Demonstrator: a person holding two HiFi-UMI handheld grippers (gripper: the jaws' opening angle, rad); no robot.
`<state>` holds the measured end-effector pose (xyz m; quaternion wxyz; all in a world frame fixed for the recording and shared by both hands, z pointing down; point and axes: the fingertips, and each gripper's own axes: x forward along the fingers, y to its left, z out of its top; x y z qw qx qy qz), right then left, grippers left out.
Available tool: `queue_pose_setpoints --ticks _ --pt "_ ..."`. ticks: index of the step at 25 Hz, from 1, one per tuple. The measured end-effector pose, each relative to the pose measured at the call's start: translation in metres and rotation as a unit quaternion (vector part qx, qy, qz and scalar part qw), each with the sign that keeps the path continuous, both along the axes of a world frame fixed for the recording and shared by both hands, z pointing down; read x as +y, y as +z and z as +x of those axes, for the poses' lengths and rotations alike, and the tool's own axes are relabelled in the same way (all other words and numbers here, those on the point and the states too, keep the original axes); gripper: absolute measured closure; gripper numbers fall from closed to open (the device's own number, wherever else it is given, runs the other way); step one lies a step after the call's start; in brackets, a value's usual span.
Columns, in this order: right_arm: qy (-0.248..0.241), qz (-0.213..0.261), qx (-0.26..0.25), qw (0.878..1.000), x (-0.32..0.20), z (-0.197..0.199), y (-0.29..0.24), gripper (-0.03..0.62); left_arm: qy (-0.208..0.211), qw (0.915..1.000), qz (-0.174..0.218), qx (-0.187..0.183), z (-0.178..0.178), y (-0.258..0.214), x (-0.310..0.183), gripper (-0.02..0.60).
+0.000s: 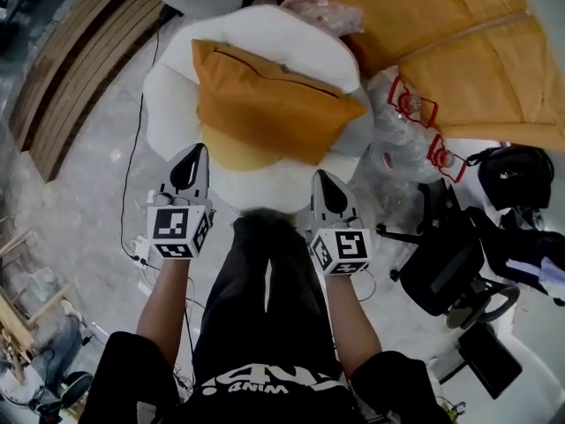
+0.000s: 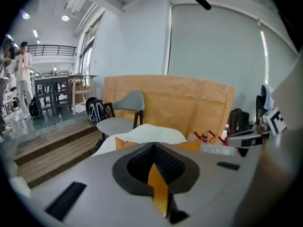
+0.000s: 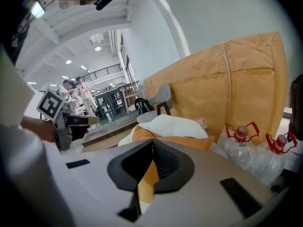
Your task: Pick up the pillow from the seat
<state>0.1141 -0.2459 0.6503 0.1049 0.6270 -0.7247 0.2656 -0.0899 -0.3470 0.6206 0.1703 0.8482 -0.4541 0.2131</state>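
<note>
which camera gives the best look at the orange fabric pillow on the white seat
The head view: the whole orange fabric pillow shows from above, lying on the white cushioned seat. The left gripper view catches only two corners; the right gripper view shows one long edge.

Left gripper [image 1: 191,157]: jaws closed tip to tip, pointing forward and angled downward. Right gripper [image 1: 324,182]: jaws likewise pressed together, same forward-and-down attitude. The two are held side by side, well apart, the right slightly nearer the body. Left marker cube [image 1: 179,230] and right marker cube [image 1: 341,250] face upward. Left forearm [image 1: 164,300] and right forearm [image 1: 350,312] are bare and extended ahead, one either side of the legs [image 1: 265,281].
</note>
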Motion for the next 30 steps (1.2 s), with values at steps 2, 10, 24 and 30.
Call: queue_pose_setpoints --ticks 2,10,24,30 --pt "0.001 -0.008 0.000 1.000 -0.012 0.007 0.015 0.572 0.001 1.0000 -0.008 -0.002 0.004 0.015 -0.016 0.572" --pt "0.021 -0.058 -0.003 0.998 -0.063 0.040 0.093 0.572 0.009 0.9971 -0.070 -0.028 0.015 0.096 -0.079 0.572" --pt "0.081 -0.120 0.004 0.989 -0.091 0.079 0.158 0.569 -0.058 0.9850 -0.162 -0.010 -0.003 0.199 -0.144 0.558" --pt "0.122 -0.140 -0.023 0.982 -0.086 0.090 0.181 0.244 -0.067 0.9804 -0.183 0.025 -0.003 0.232 -0.153 0.250"
